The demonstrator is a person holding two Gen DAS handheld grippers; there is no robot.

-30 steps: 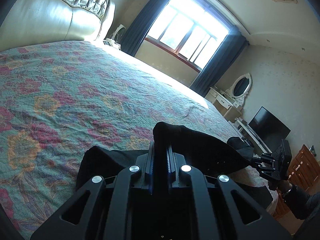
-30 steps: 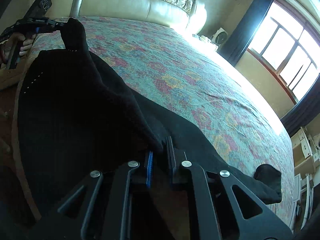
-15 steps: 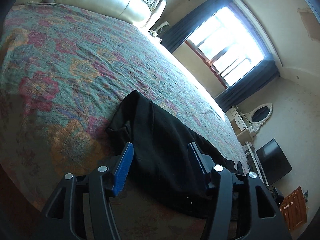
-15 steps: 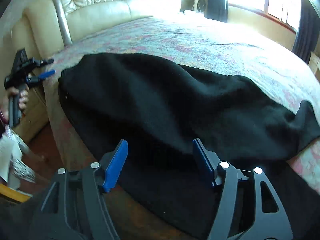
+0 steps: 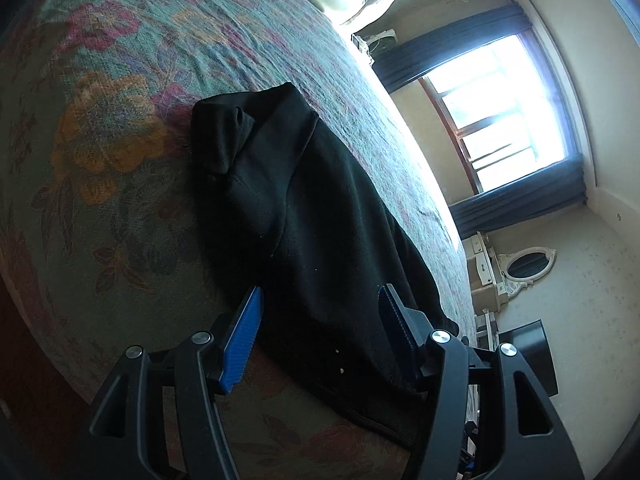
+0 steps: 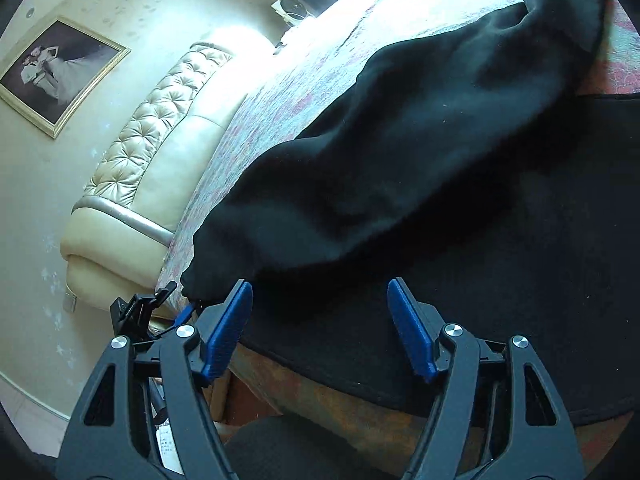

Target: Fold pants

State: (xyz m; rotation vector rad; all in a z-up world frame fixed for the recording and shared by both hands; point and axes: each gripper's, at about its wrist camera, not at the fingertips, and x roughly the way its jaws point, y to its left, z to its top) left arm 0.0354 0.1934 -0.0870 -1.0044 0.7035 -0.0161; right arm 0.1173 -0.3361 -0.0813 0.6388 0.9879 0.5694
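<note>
Looking along the left gripper (image 5: pixel 320 322) in the left wrist view, the black fleece pants (image 5: pixel 312 216) lay on the floral green-and-pink bedspread (image 5: pixel 120 92), running lengthwise beside the bed's near edge. One layer already rested over another there, a seam line and a rumpled, turned-in end showing toward the headboard side. The blue-padded jaws stood well apart, having just been opening, and straddled the near part of the cloth without pressing on it; nothing was held.

From the right wrist view, the right gripper (image 6: pixel 320 328) was likewise parted wide, its jaws having just been opening, with dark fabric between and beyond them but no pad pinching it. The pants here formed a thick upper fold lying across a flatter lower layer that reached the near edge of the bed and hung slightly over it. The other gripper showed small at the lower left, by the bed's corner below the cream tufted leather headboard (image 6: pixel 152 128).

By my judgement a first lengthwise fold, leg over leg, was laid down and released. What seemed left was smoothing the bunched end and folding the length across into a compact stack.
</note>
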